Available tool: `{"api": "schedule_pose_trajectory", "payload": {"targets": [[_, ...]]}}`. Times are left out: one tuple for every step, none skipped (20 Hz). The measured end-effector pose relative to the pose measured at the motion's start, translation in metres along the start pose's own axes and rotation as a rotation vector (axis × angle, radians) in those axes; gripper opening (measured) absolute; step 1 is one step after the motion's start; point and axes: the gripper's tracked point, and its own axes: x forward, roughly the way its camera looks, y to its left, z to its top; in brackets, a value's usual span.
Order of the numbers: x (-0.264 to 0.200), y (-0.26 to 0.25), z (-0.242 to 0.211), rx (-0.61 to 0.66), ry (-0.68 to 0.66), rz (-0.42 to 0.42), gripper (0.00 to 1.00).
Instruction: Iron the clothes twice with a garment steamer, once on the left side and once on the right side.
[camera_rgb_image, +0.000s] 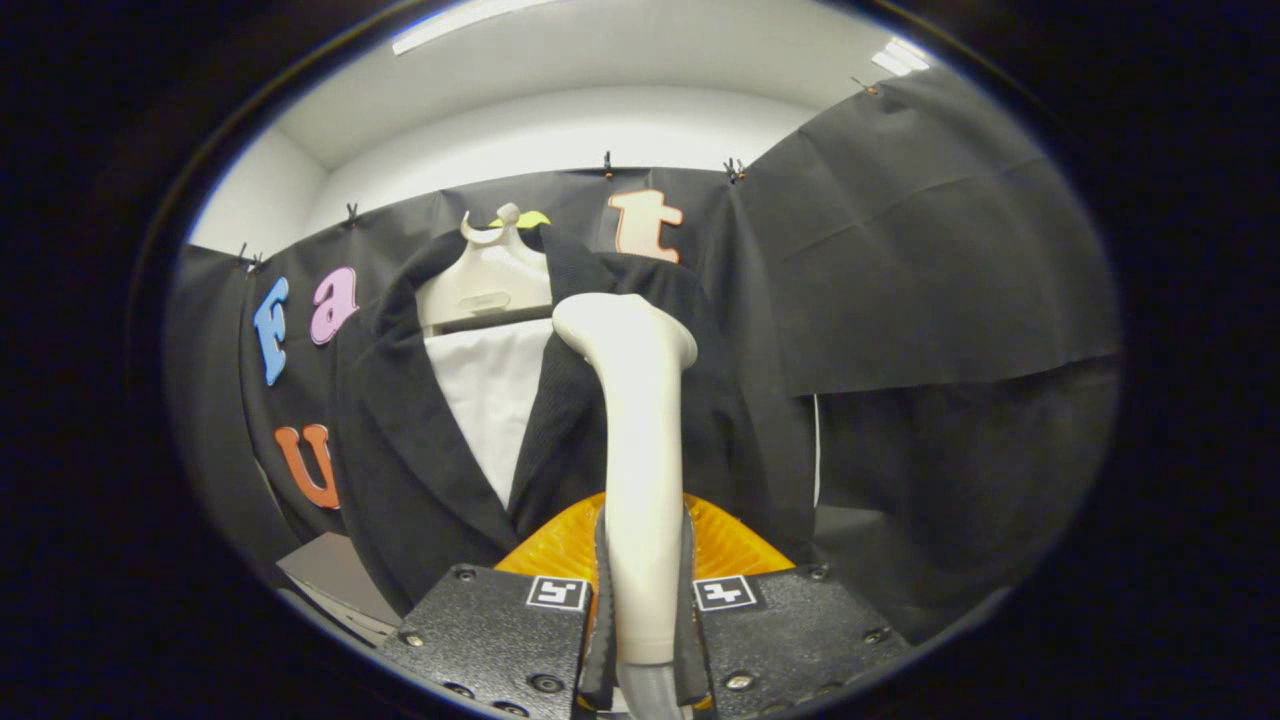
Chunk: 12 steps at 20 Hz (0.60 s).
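Note:
A white garment steamer (640, 470) stands upright between my two fingers, and my gripper (642, 600) is shut on the steamer's handle. Its rounded head rests against the right lapel of a black jacket (400, 460), up near the shoulder. The jacket hangs on a cream hanger (487, 280) over a white shirt (492, 395). An orange ribbed part (735, 545) shows behind the steamer's handle, just above my fingers.
A grey surface (330, 575) lies low to the left of the jacket. Black cloth walls stand behind and to the right of the jacket, close by. A white ceiling with strip lights (470, 20) is overhead.

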Motion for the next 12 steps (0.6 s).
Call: {"api": "schedule_pose_trajectory", "payload": {"targets": [[-0.001, 0.000, -0.007, -0.004, 0.005, -0.004, 0.26], [-0.002, -0.001, -0.011, -0.007, 0.011, -0.008, 0.26], [-0.003, -0.002, -0.018, -0.005, 0.019, -0.011, 0.26], [-0.005, -0.003, -0.025, -0.004, 0.029, -0.014, 0.26], [-0.006, -0.005, -0.033, -0.003, 0.040, -0.019, 0.26], [-0.006, -0.007, -0.040, -0.003, 0.051, -0.026, 0.26], [-0.006, -0.009, -0.048, 0.000, 0.062, -0.031, 0.26], [-0.008, -0.010, -0.054, 0.004, 0.074, -0.034, 0.26], [-0.009, -0.012, -0.062, 0.005, 0.085, -0.040, 0.26], [-0.009, -0.013, -0.069, 0.006, 0.092, -0.045, 0.26], [-0.010, -0.015, -0.075, 0.004, 0.100, -0.051, 0.26], [-0.011, -0.016, -0.082, 0.002, 0.108, -0.056, 0.26]]}}
